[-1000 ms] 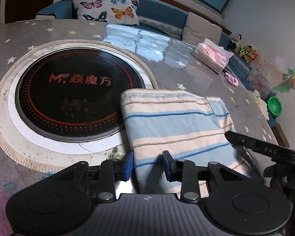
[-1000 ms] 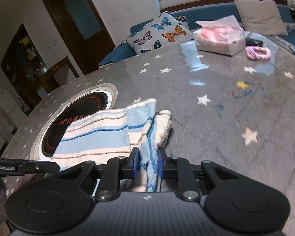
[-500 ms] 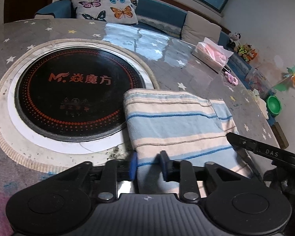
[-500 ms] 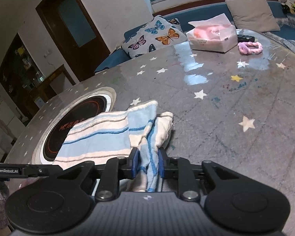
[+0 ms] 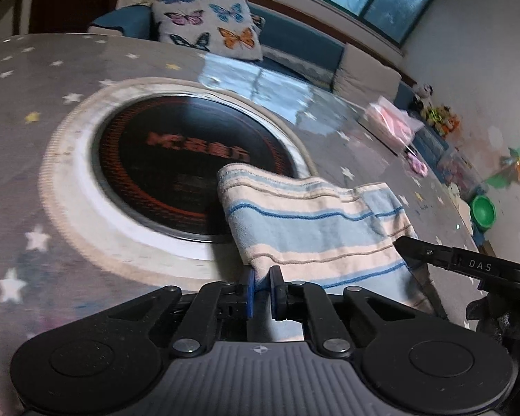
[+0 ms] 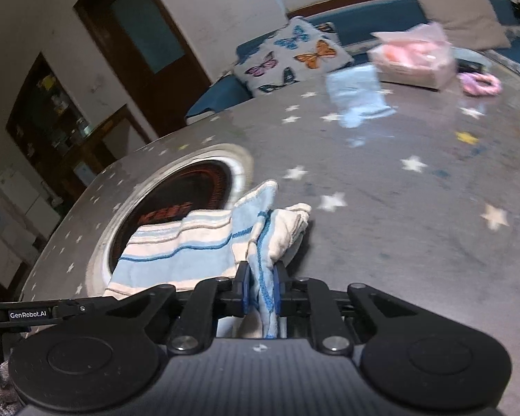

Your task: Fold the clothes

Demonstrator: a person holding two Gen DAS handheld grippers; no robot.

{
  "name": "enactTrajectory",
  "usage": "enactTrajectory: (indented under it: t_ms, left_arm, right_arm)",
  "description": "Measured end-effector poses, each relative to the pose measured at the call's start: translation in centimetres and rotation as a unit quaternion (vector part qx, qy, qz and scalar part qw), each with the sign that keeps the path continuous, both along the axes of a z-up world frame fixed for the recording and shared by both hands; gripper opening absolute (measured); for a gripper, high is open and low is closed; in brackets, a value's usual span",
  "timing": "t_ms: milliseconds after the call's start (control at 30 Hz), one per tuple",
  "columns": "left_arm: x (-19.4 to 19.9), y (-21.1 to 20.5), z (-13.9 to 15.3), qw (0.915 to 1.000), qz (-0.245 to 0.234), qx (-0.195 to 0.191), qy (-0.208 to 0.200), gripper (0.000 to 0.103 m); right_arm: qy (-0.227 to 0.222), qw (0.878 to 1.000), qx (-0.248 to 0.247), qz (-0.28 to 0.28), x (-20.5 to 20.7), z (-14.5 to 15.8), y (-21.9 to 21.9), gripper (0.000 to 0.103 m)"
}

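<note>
The soft cloth with cream and light blue stripes [image 5: 315, 222] lies partly folded on the grey table with little stars [image 6: 416, 215], its far end over the round black cooker plate with red marks [image 5: 176, 159]. The left gripper [image 5: 260, 289] has its jaws pressed almost together, pinching the near left corner, and the right gripper [image 6: 260, 289] has its jaws closing on the bunched near right edge. I think a thin corner could slip out of a pinch, or one hand could pull harder than the other, and then the fold would come out crooked or messy.
</note>
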State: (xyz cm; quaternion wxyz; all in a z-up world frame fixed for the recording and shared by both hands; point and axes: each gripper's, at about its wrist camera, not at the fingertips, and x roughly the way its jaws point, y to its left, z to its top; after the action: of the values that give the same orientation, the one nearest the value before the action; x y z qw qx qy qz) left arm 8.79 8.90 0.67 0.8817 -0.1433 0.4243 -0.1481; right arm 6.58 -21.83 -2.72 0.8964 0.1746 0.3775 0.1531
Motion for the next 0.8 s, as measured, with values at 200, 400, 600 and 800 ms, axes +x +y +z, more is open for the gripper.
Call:
enactTrajectory:
  t_ms: [200,400,600,800]
  left_arm:
    - [-0.4,4.5,0.3,0.9992,0.039,0.003,-0.011,0.009]
    - [-0.3,9.1,0.8,0.9965,0.081,0.009,-0.019,0.009]
    - [-0.2,13.4,1.3,0.9918,0.123,0.019,-0.026,0.009]
    - [-0.4,18.6,1.0,0.9823,0.185,0.025,-0.017,0.009]
  right_arm:
    - [-0.001,0.999,-0.007,0.039,2.2,0.4,5.0,0.012]
    - [-0.005,0.996,-0.010,0.083,4.6,1.1,10.2,0.011]
    - [-0.013,0.992,-0.011,0.129,7.0,1.9,15.8,0.011]
    - [-0.013,0.985,-0.011,0.173,9.6,1.4,22.0,0.011]
